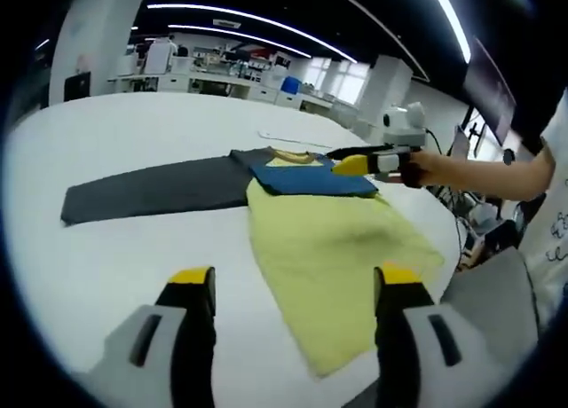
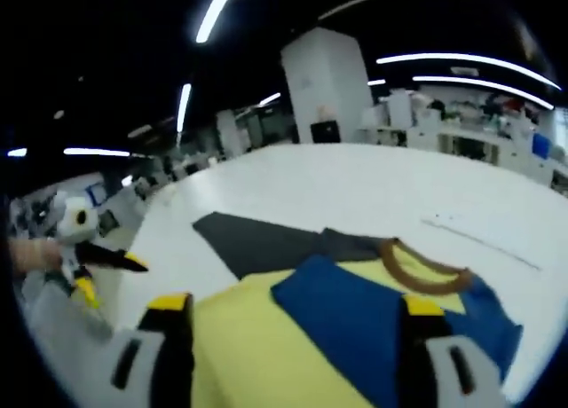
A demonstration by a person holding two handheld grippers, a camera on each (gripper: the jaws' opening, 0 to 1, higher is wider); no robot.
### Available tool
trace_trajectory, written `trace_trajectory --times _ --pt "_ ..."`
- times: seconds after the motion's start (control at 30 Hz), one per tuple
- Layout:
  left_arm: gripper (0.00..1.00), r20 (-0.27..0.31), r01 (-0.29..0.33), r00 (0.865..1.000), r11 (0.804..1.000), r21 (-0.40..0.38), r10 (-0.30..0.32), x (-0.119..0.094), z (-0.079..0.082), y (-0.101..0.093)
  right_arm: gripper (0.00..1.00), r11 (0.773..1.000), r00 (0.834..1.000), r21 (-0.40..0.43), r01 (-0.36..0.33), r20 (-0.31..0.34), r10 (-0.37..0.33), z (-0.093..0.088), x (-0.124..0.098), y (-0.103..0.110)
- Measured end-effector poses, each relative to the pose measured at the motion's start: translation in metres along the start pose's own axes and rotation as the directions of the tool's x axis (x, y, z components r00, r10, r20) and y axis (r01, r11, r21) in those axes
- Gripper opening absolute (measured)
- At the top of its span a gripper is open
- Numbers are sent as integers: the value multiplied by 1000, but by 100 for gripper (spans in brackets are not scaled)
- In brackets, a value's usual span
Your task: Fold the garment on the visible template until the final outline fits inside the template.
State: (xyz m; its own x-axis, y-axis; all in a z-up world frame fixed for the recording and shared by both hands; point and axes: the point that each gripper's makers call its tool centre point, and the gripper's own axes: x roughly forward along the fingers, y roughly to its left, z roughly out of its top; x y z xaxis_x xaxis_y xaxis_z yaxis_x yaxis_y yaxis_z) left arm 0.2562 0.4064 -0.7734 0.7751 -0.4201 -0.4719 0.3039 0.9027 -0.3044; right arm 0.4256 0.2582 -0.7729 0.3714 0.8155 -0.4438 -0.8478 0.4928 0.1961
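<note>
1. Left gripper view: the left gripper (image 1: 288, 288) hovers with jaws apart and empty; the shirt (image 1: 333, 235) lies ahead on the white table (image 1: 115, 129), one grey sleeve (image 1: 151, 193) spread for folding.
2. The right gripper (image 1: 355, 164) reaches the blue shoulder panel (image 1: 311, 179); its own view shows jaws spread, gripping nothing, above the collar (image 2: 422, 270).

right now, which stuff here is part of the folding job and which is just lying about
Part of the job:
- garment, yellow body, blue shoulders, dark grey sleeve stretched out
- white table it lies on
- left gripper, jaws apart
- right gripper, jaws apart over the garment

Just lying about:
- thin pale strip beyond the collar
- desks and shelves in the background
</note>
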Motion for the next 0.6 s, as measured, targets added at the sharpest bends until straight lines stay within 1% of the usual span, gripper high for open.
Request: trace_trajectory --times 0.03,0.07,0.1,0.13,0.17,0.2,0.23,0.27,0.3,0.33,0.37,0.43,0.47,0.5,0.53,0.57,0.6 --pt "70 13 -20 1000 1000 -4 20 0 6 11 98 1000 1000 4 6 4 -6 0 -7 0" --pt "70 20 -26 999 1000 4 26 0 9 18 97 1000 1000 12 16 6 -16 -1 -11 -5" --pt "70 56 -67 996 998 -22 68 1 16 37 98 999 999 6 33 32 -34 1 -18 -8" --pt "69 34 -104 994 994 -45 105 0 13 51 98 999 998 1 39 43 -39 2 -23 -6" --pt "69 45 -146 988 987 -63 149 -1 15 68 99 998 998 36 45 43 -46 -1 -28 -6" --pt "69 73 -173 981 982 -69 178 -3 20 78 99 998 998 51 42 38 -44 -3 -33 -4" --pt "69 70 -199 976 978 -69 204 -6 20 90 99 998 998 51 44 42 -46 -5 -38 -3" --pt "69 81 -218 971 973 -77 224 -8 23 99 99 997 998 53 48 41 -50 -7 -42 -4" --pt "69 97 -245 962 964 -98 255 -12 26 112 99 997 998 50 56 34 -58 -10 -47 -5" --pt "68 92 -268 956 957 -109 278 -15 27 120 99 997 998 53 60 32 -62 -12 -50 -6" --pt "67 103 -294 946 949 -117 306 -19 30 135 98 996 997 59 63 33 -65 -13 -56 -6" --pt "66 107 -322 936 939 -118 335 -23 32 149 98 995 997 64 71 33 -73 -14 -62 -5" --pt "65 108 -344 928 932 -117 356 -26 32 159 98 995 996 68 74 37 -76 -14 -67 -4" --pt "65 105 -353 925 928 -118 366 -27 32 167 98 995 996 67 74 36 -77 -15 -71 -3" --pt "65 97 -365 920 921 -136 379 -28 31 177 98 995 996 66 78 35 -81 -16 -76 -4" --pt "65 102 -372 916 917 -148 388 -28 32 180 98 995 996 70 78 39 -81 -16 -79 -3" --pt "65 105 -395 903 903 -170 416 -30 33 191 98 994 996 78 76 47 -79 -15 -86 0"
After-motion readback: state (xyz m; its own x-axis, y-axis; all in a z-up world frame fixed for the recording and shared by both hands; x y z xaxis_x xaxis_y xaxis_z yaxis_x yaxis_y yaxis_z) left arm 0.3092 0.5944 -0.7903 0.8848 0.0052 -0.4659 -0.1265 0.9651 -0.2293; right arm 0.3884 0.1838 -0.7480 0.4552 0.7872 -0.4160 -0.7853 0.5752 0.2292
